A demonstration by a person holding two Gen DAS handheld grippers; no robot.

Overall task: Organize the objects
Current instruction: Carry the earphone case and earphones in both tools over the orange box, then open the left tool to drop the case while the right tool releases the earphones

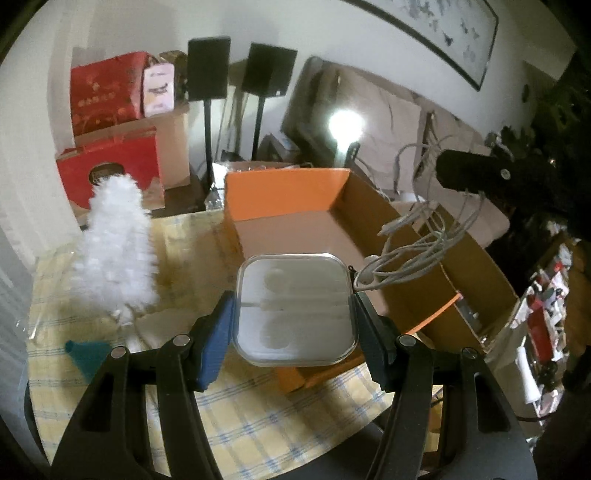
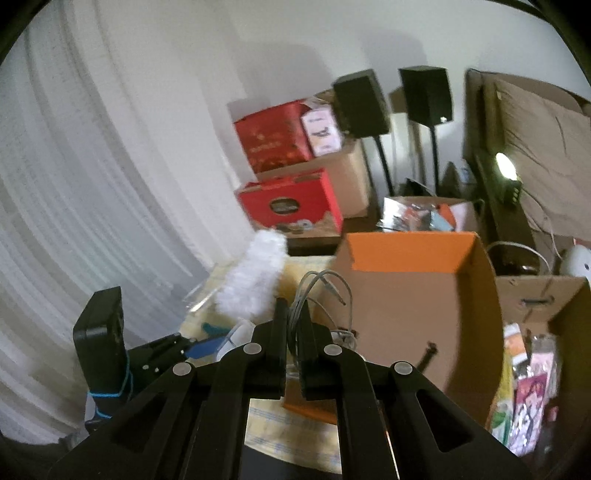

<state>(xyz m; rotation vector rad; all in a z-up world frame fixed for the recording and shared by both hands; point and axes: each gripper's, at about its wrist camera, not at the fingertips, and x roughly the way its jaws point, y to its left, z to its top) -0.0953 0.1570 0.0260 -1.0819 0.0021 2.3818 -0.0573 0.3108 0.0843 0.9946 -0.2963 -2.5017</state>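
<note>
A lived-in home living room is showing here: a covered sofa is sitting under a long framed painting, two black speakers on stands are standing by the wall, red gift boxes are piling up, and a checked tablecloth is covering the table.

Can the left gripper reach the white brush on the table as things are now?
Probably not yet. The left gripper is shut on a clear case, so its jaws are taken. The way to the white brush looks free, but the case must go first.
</note>
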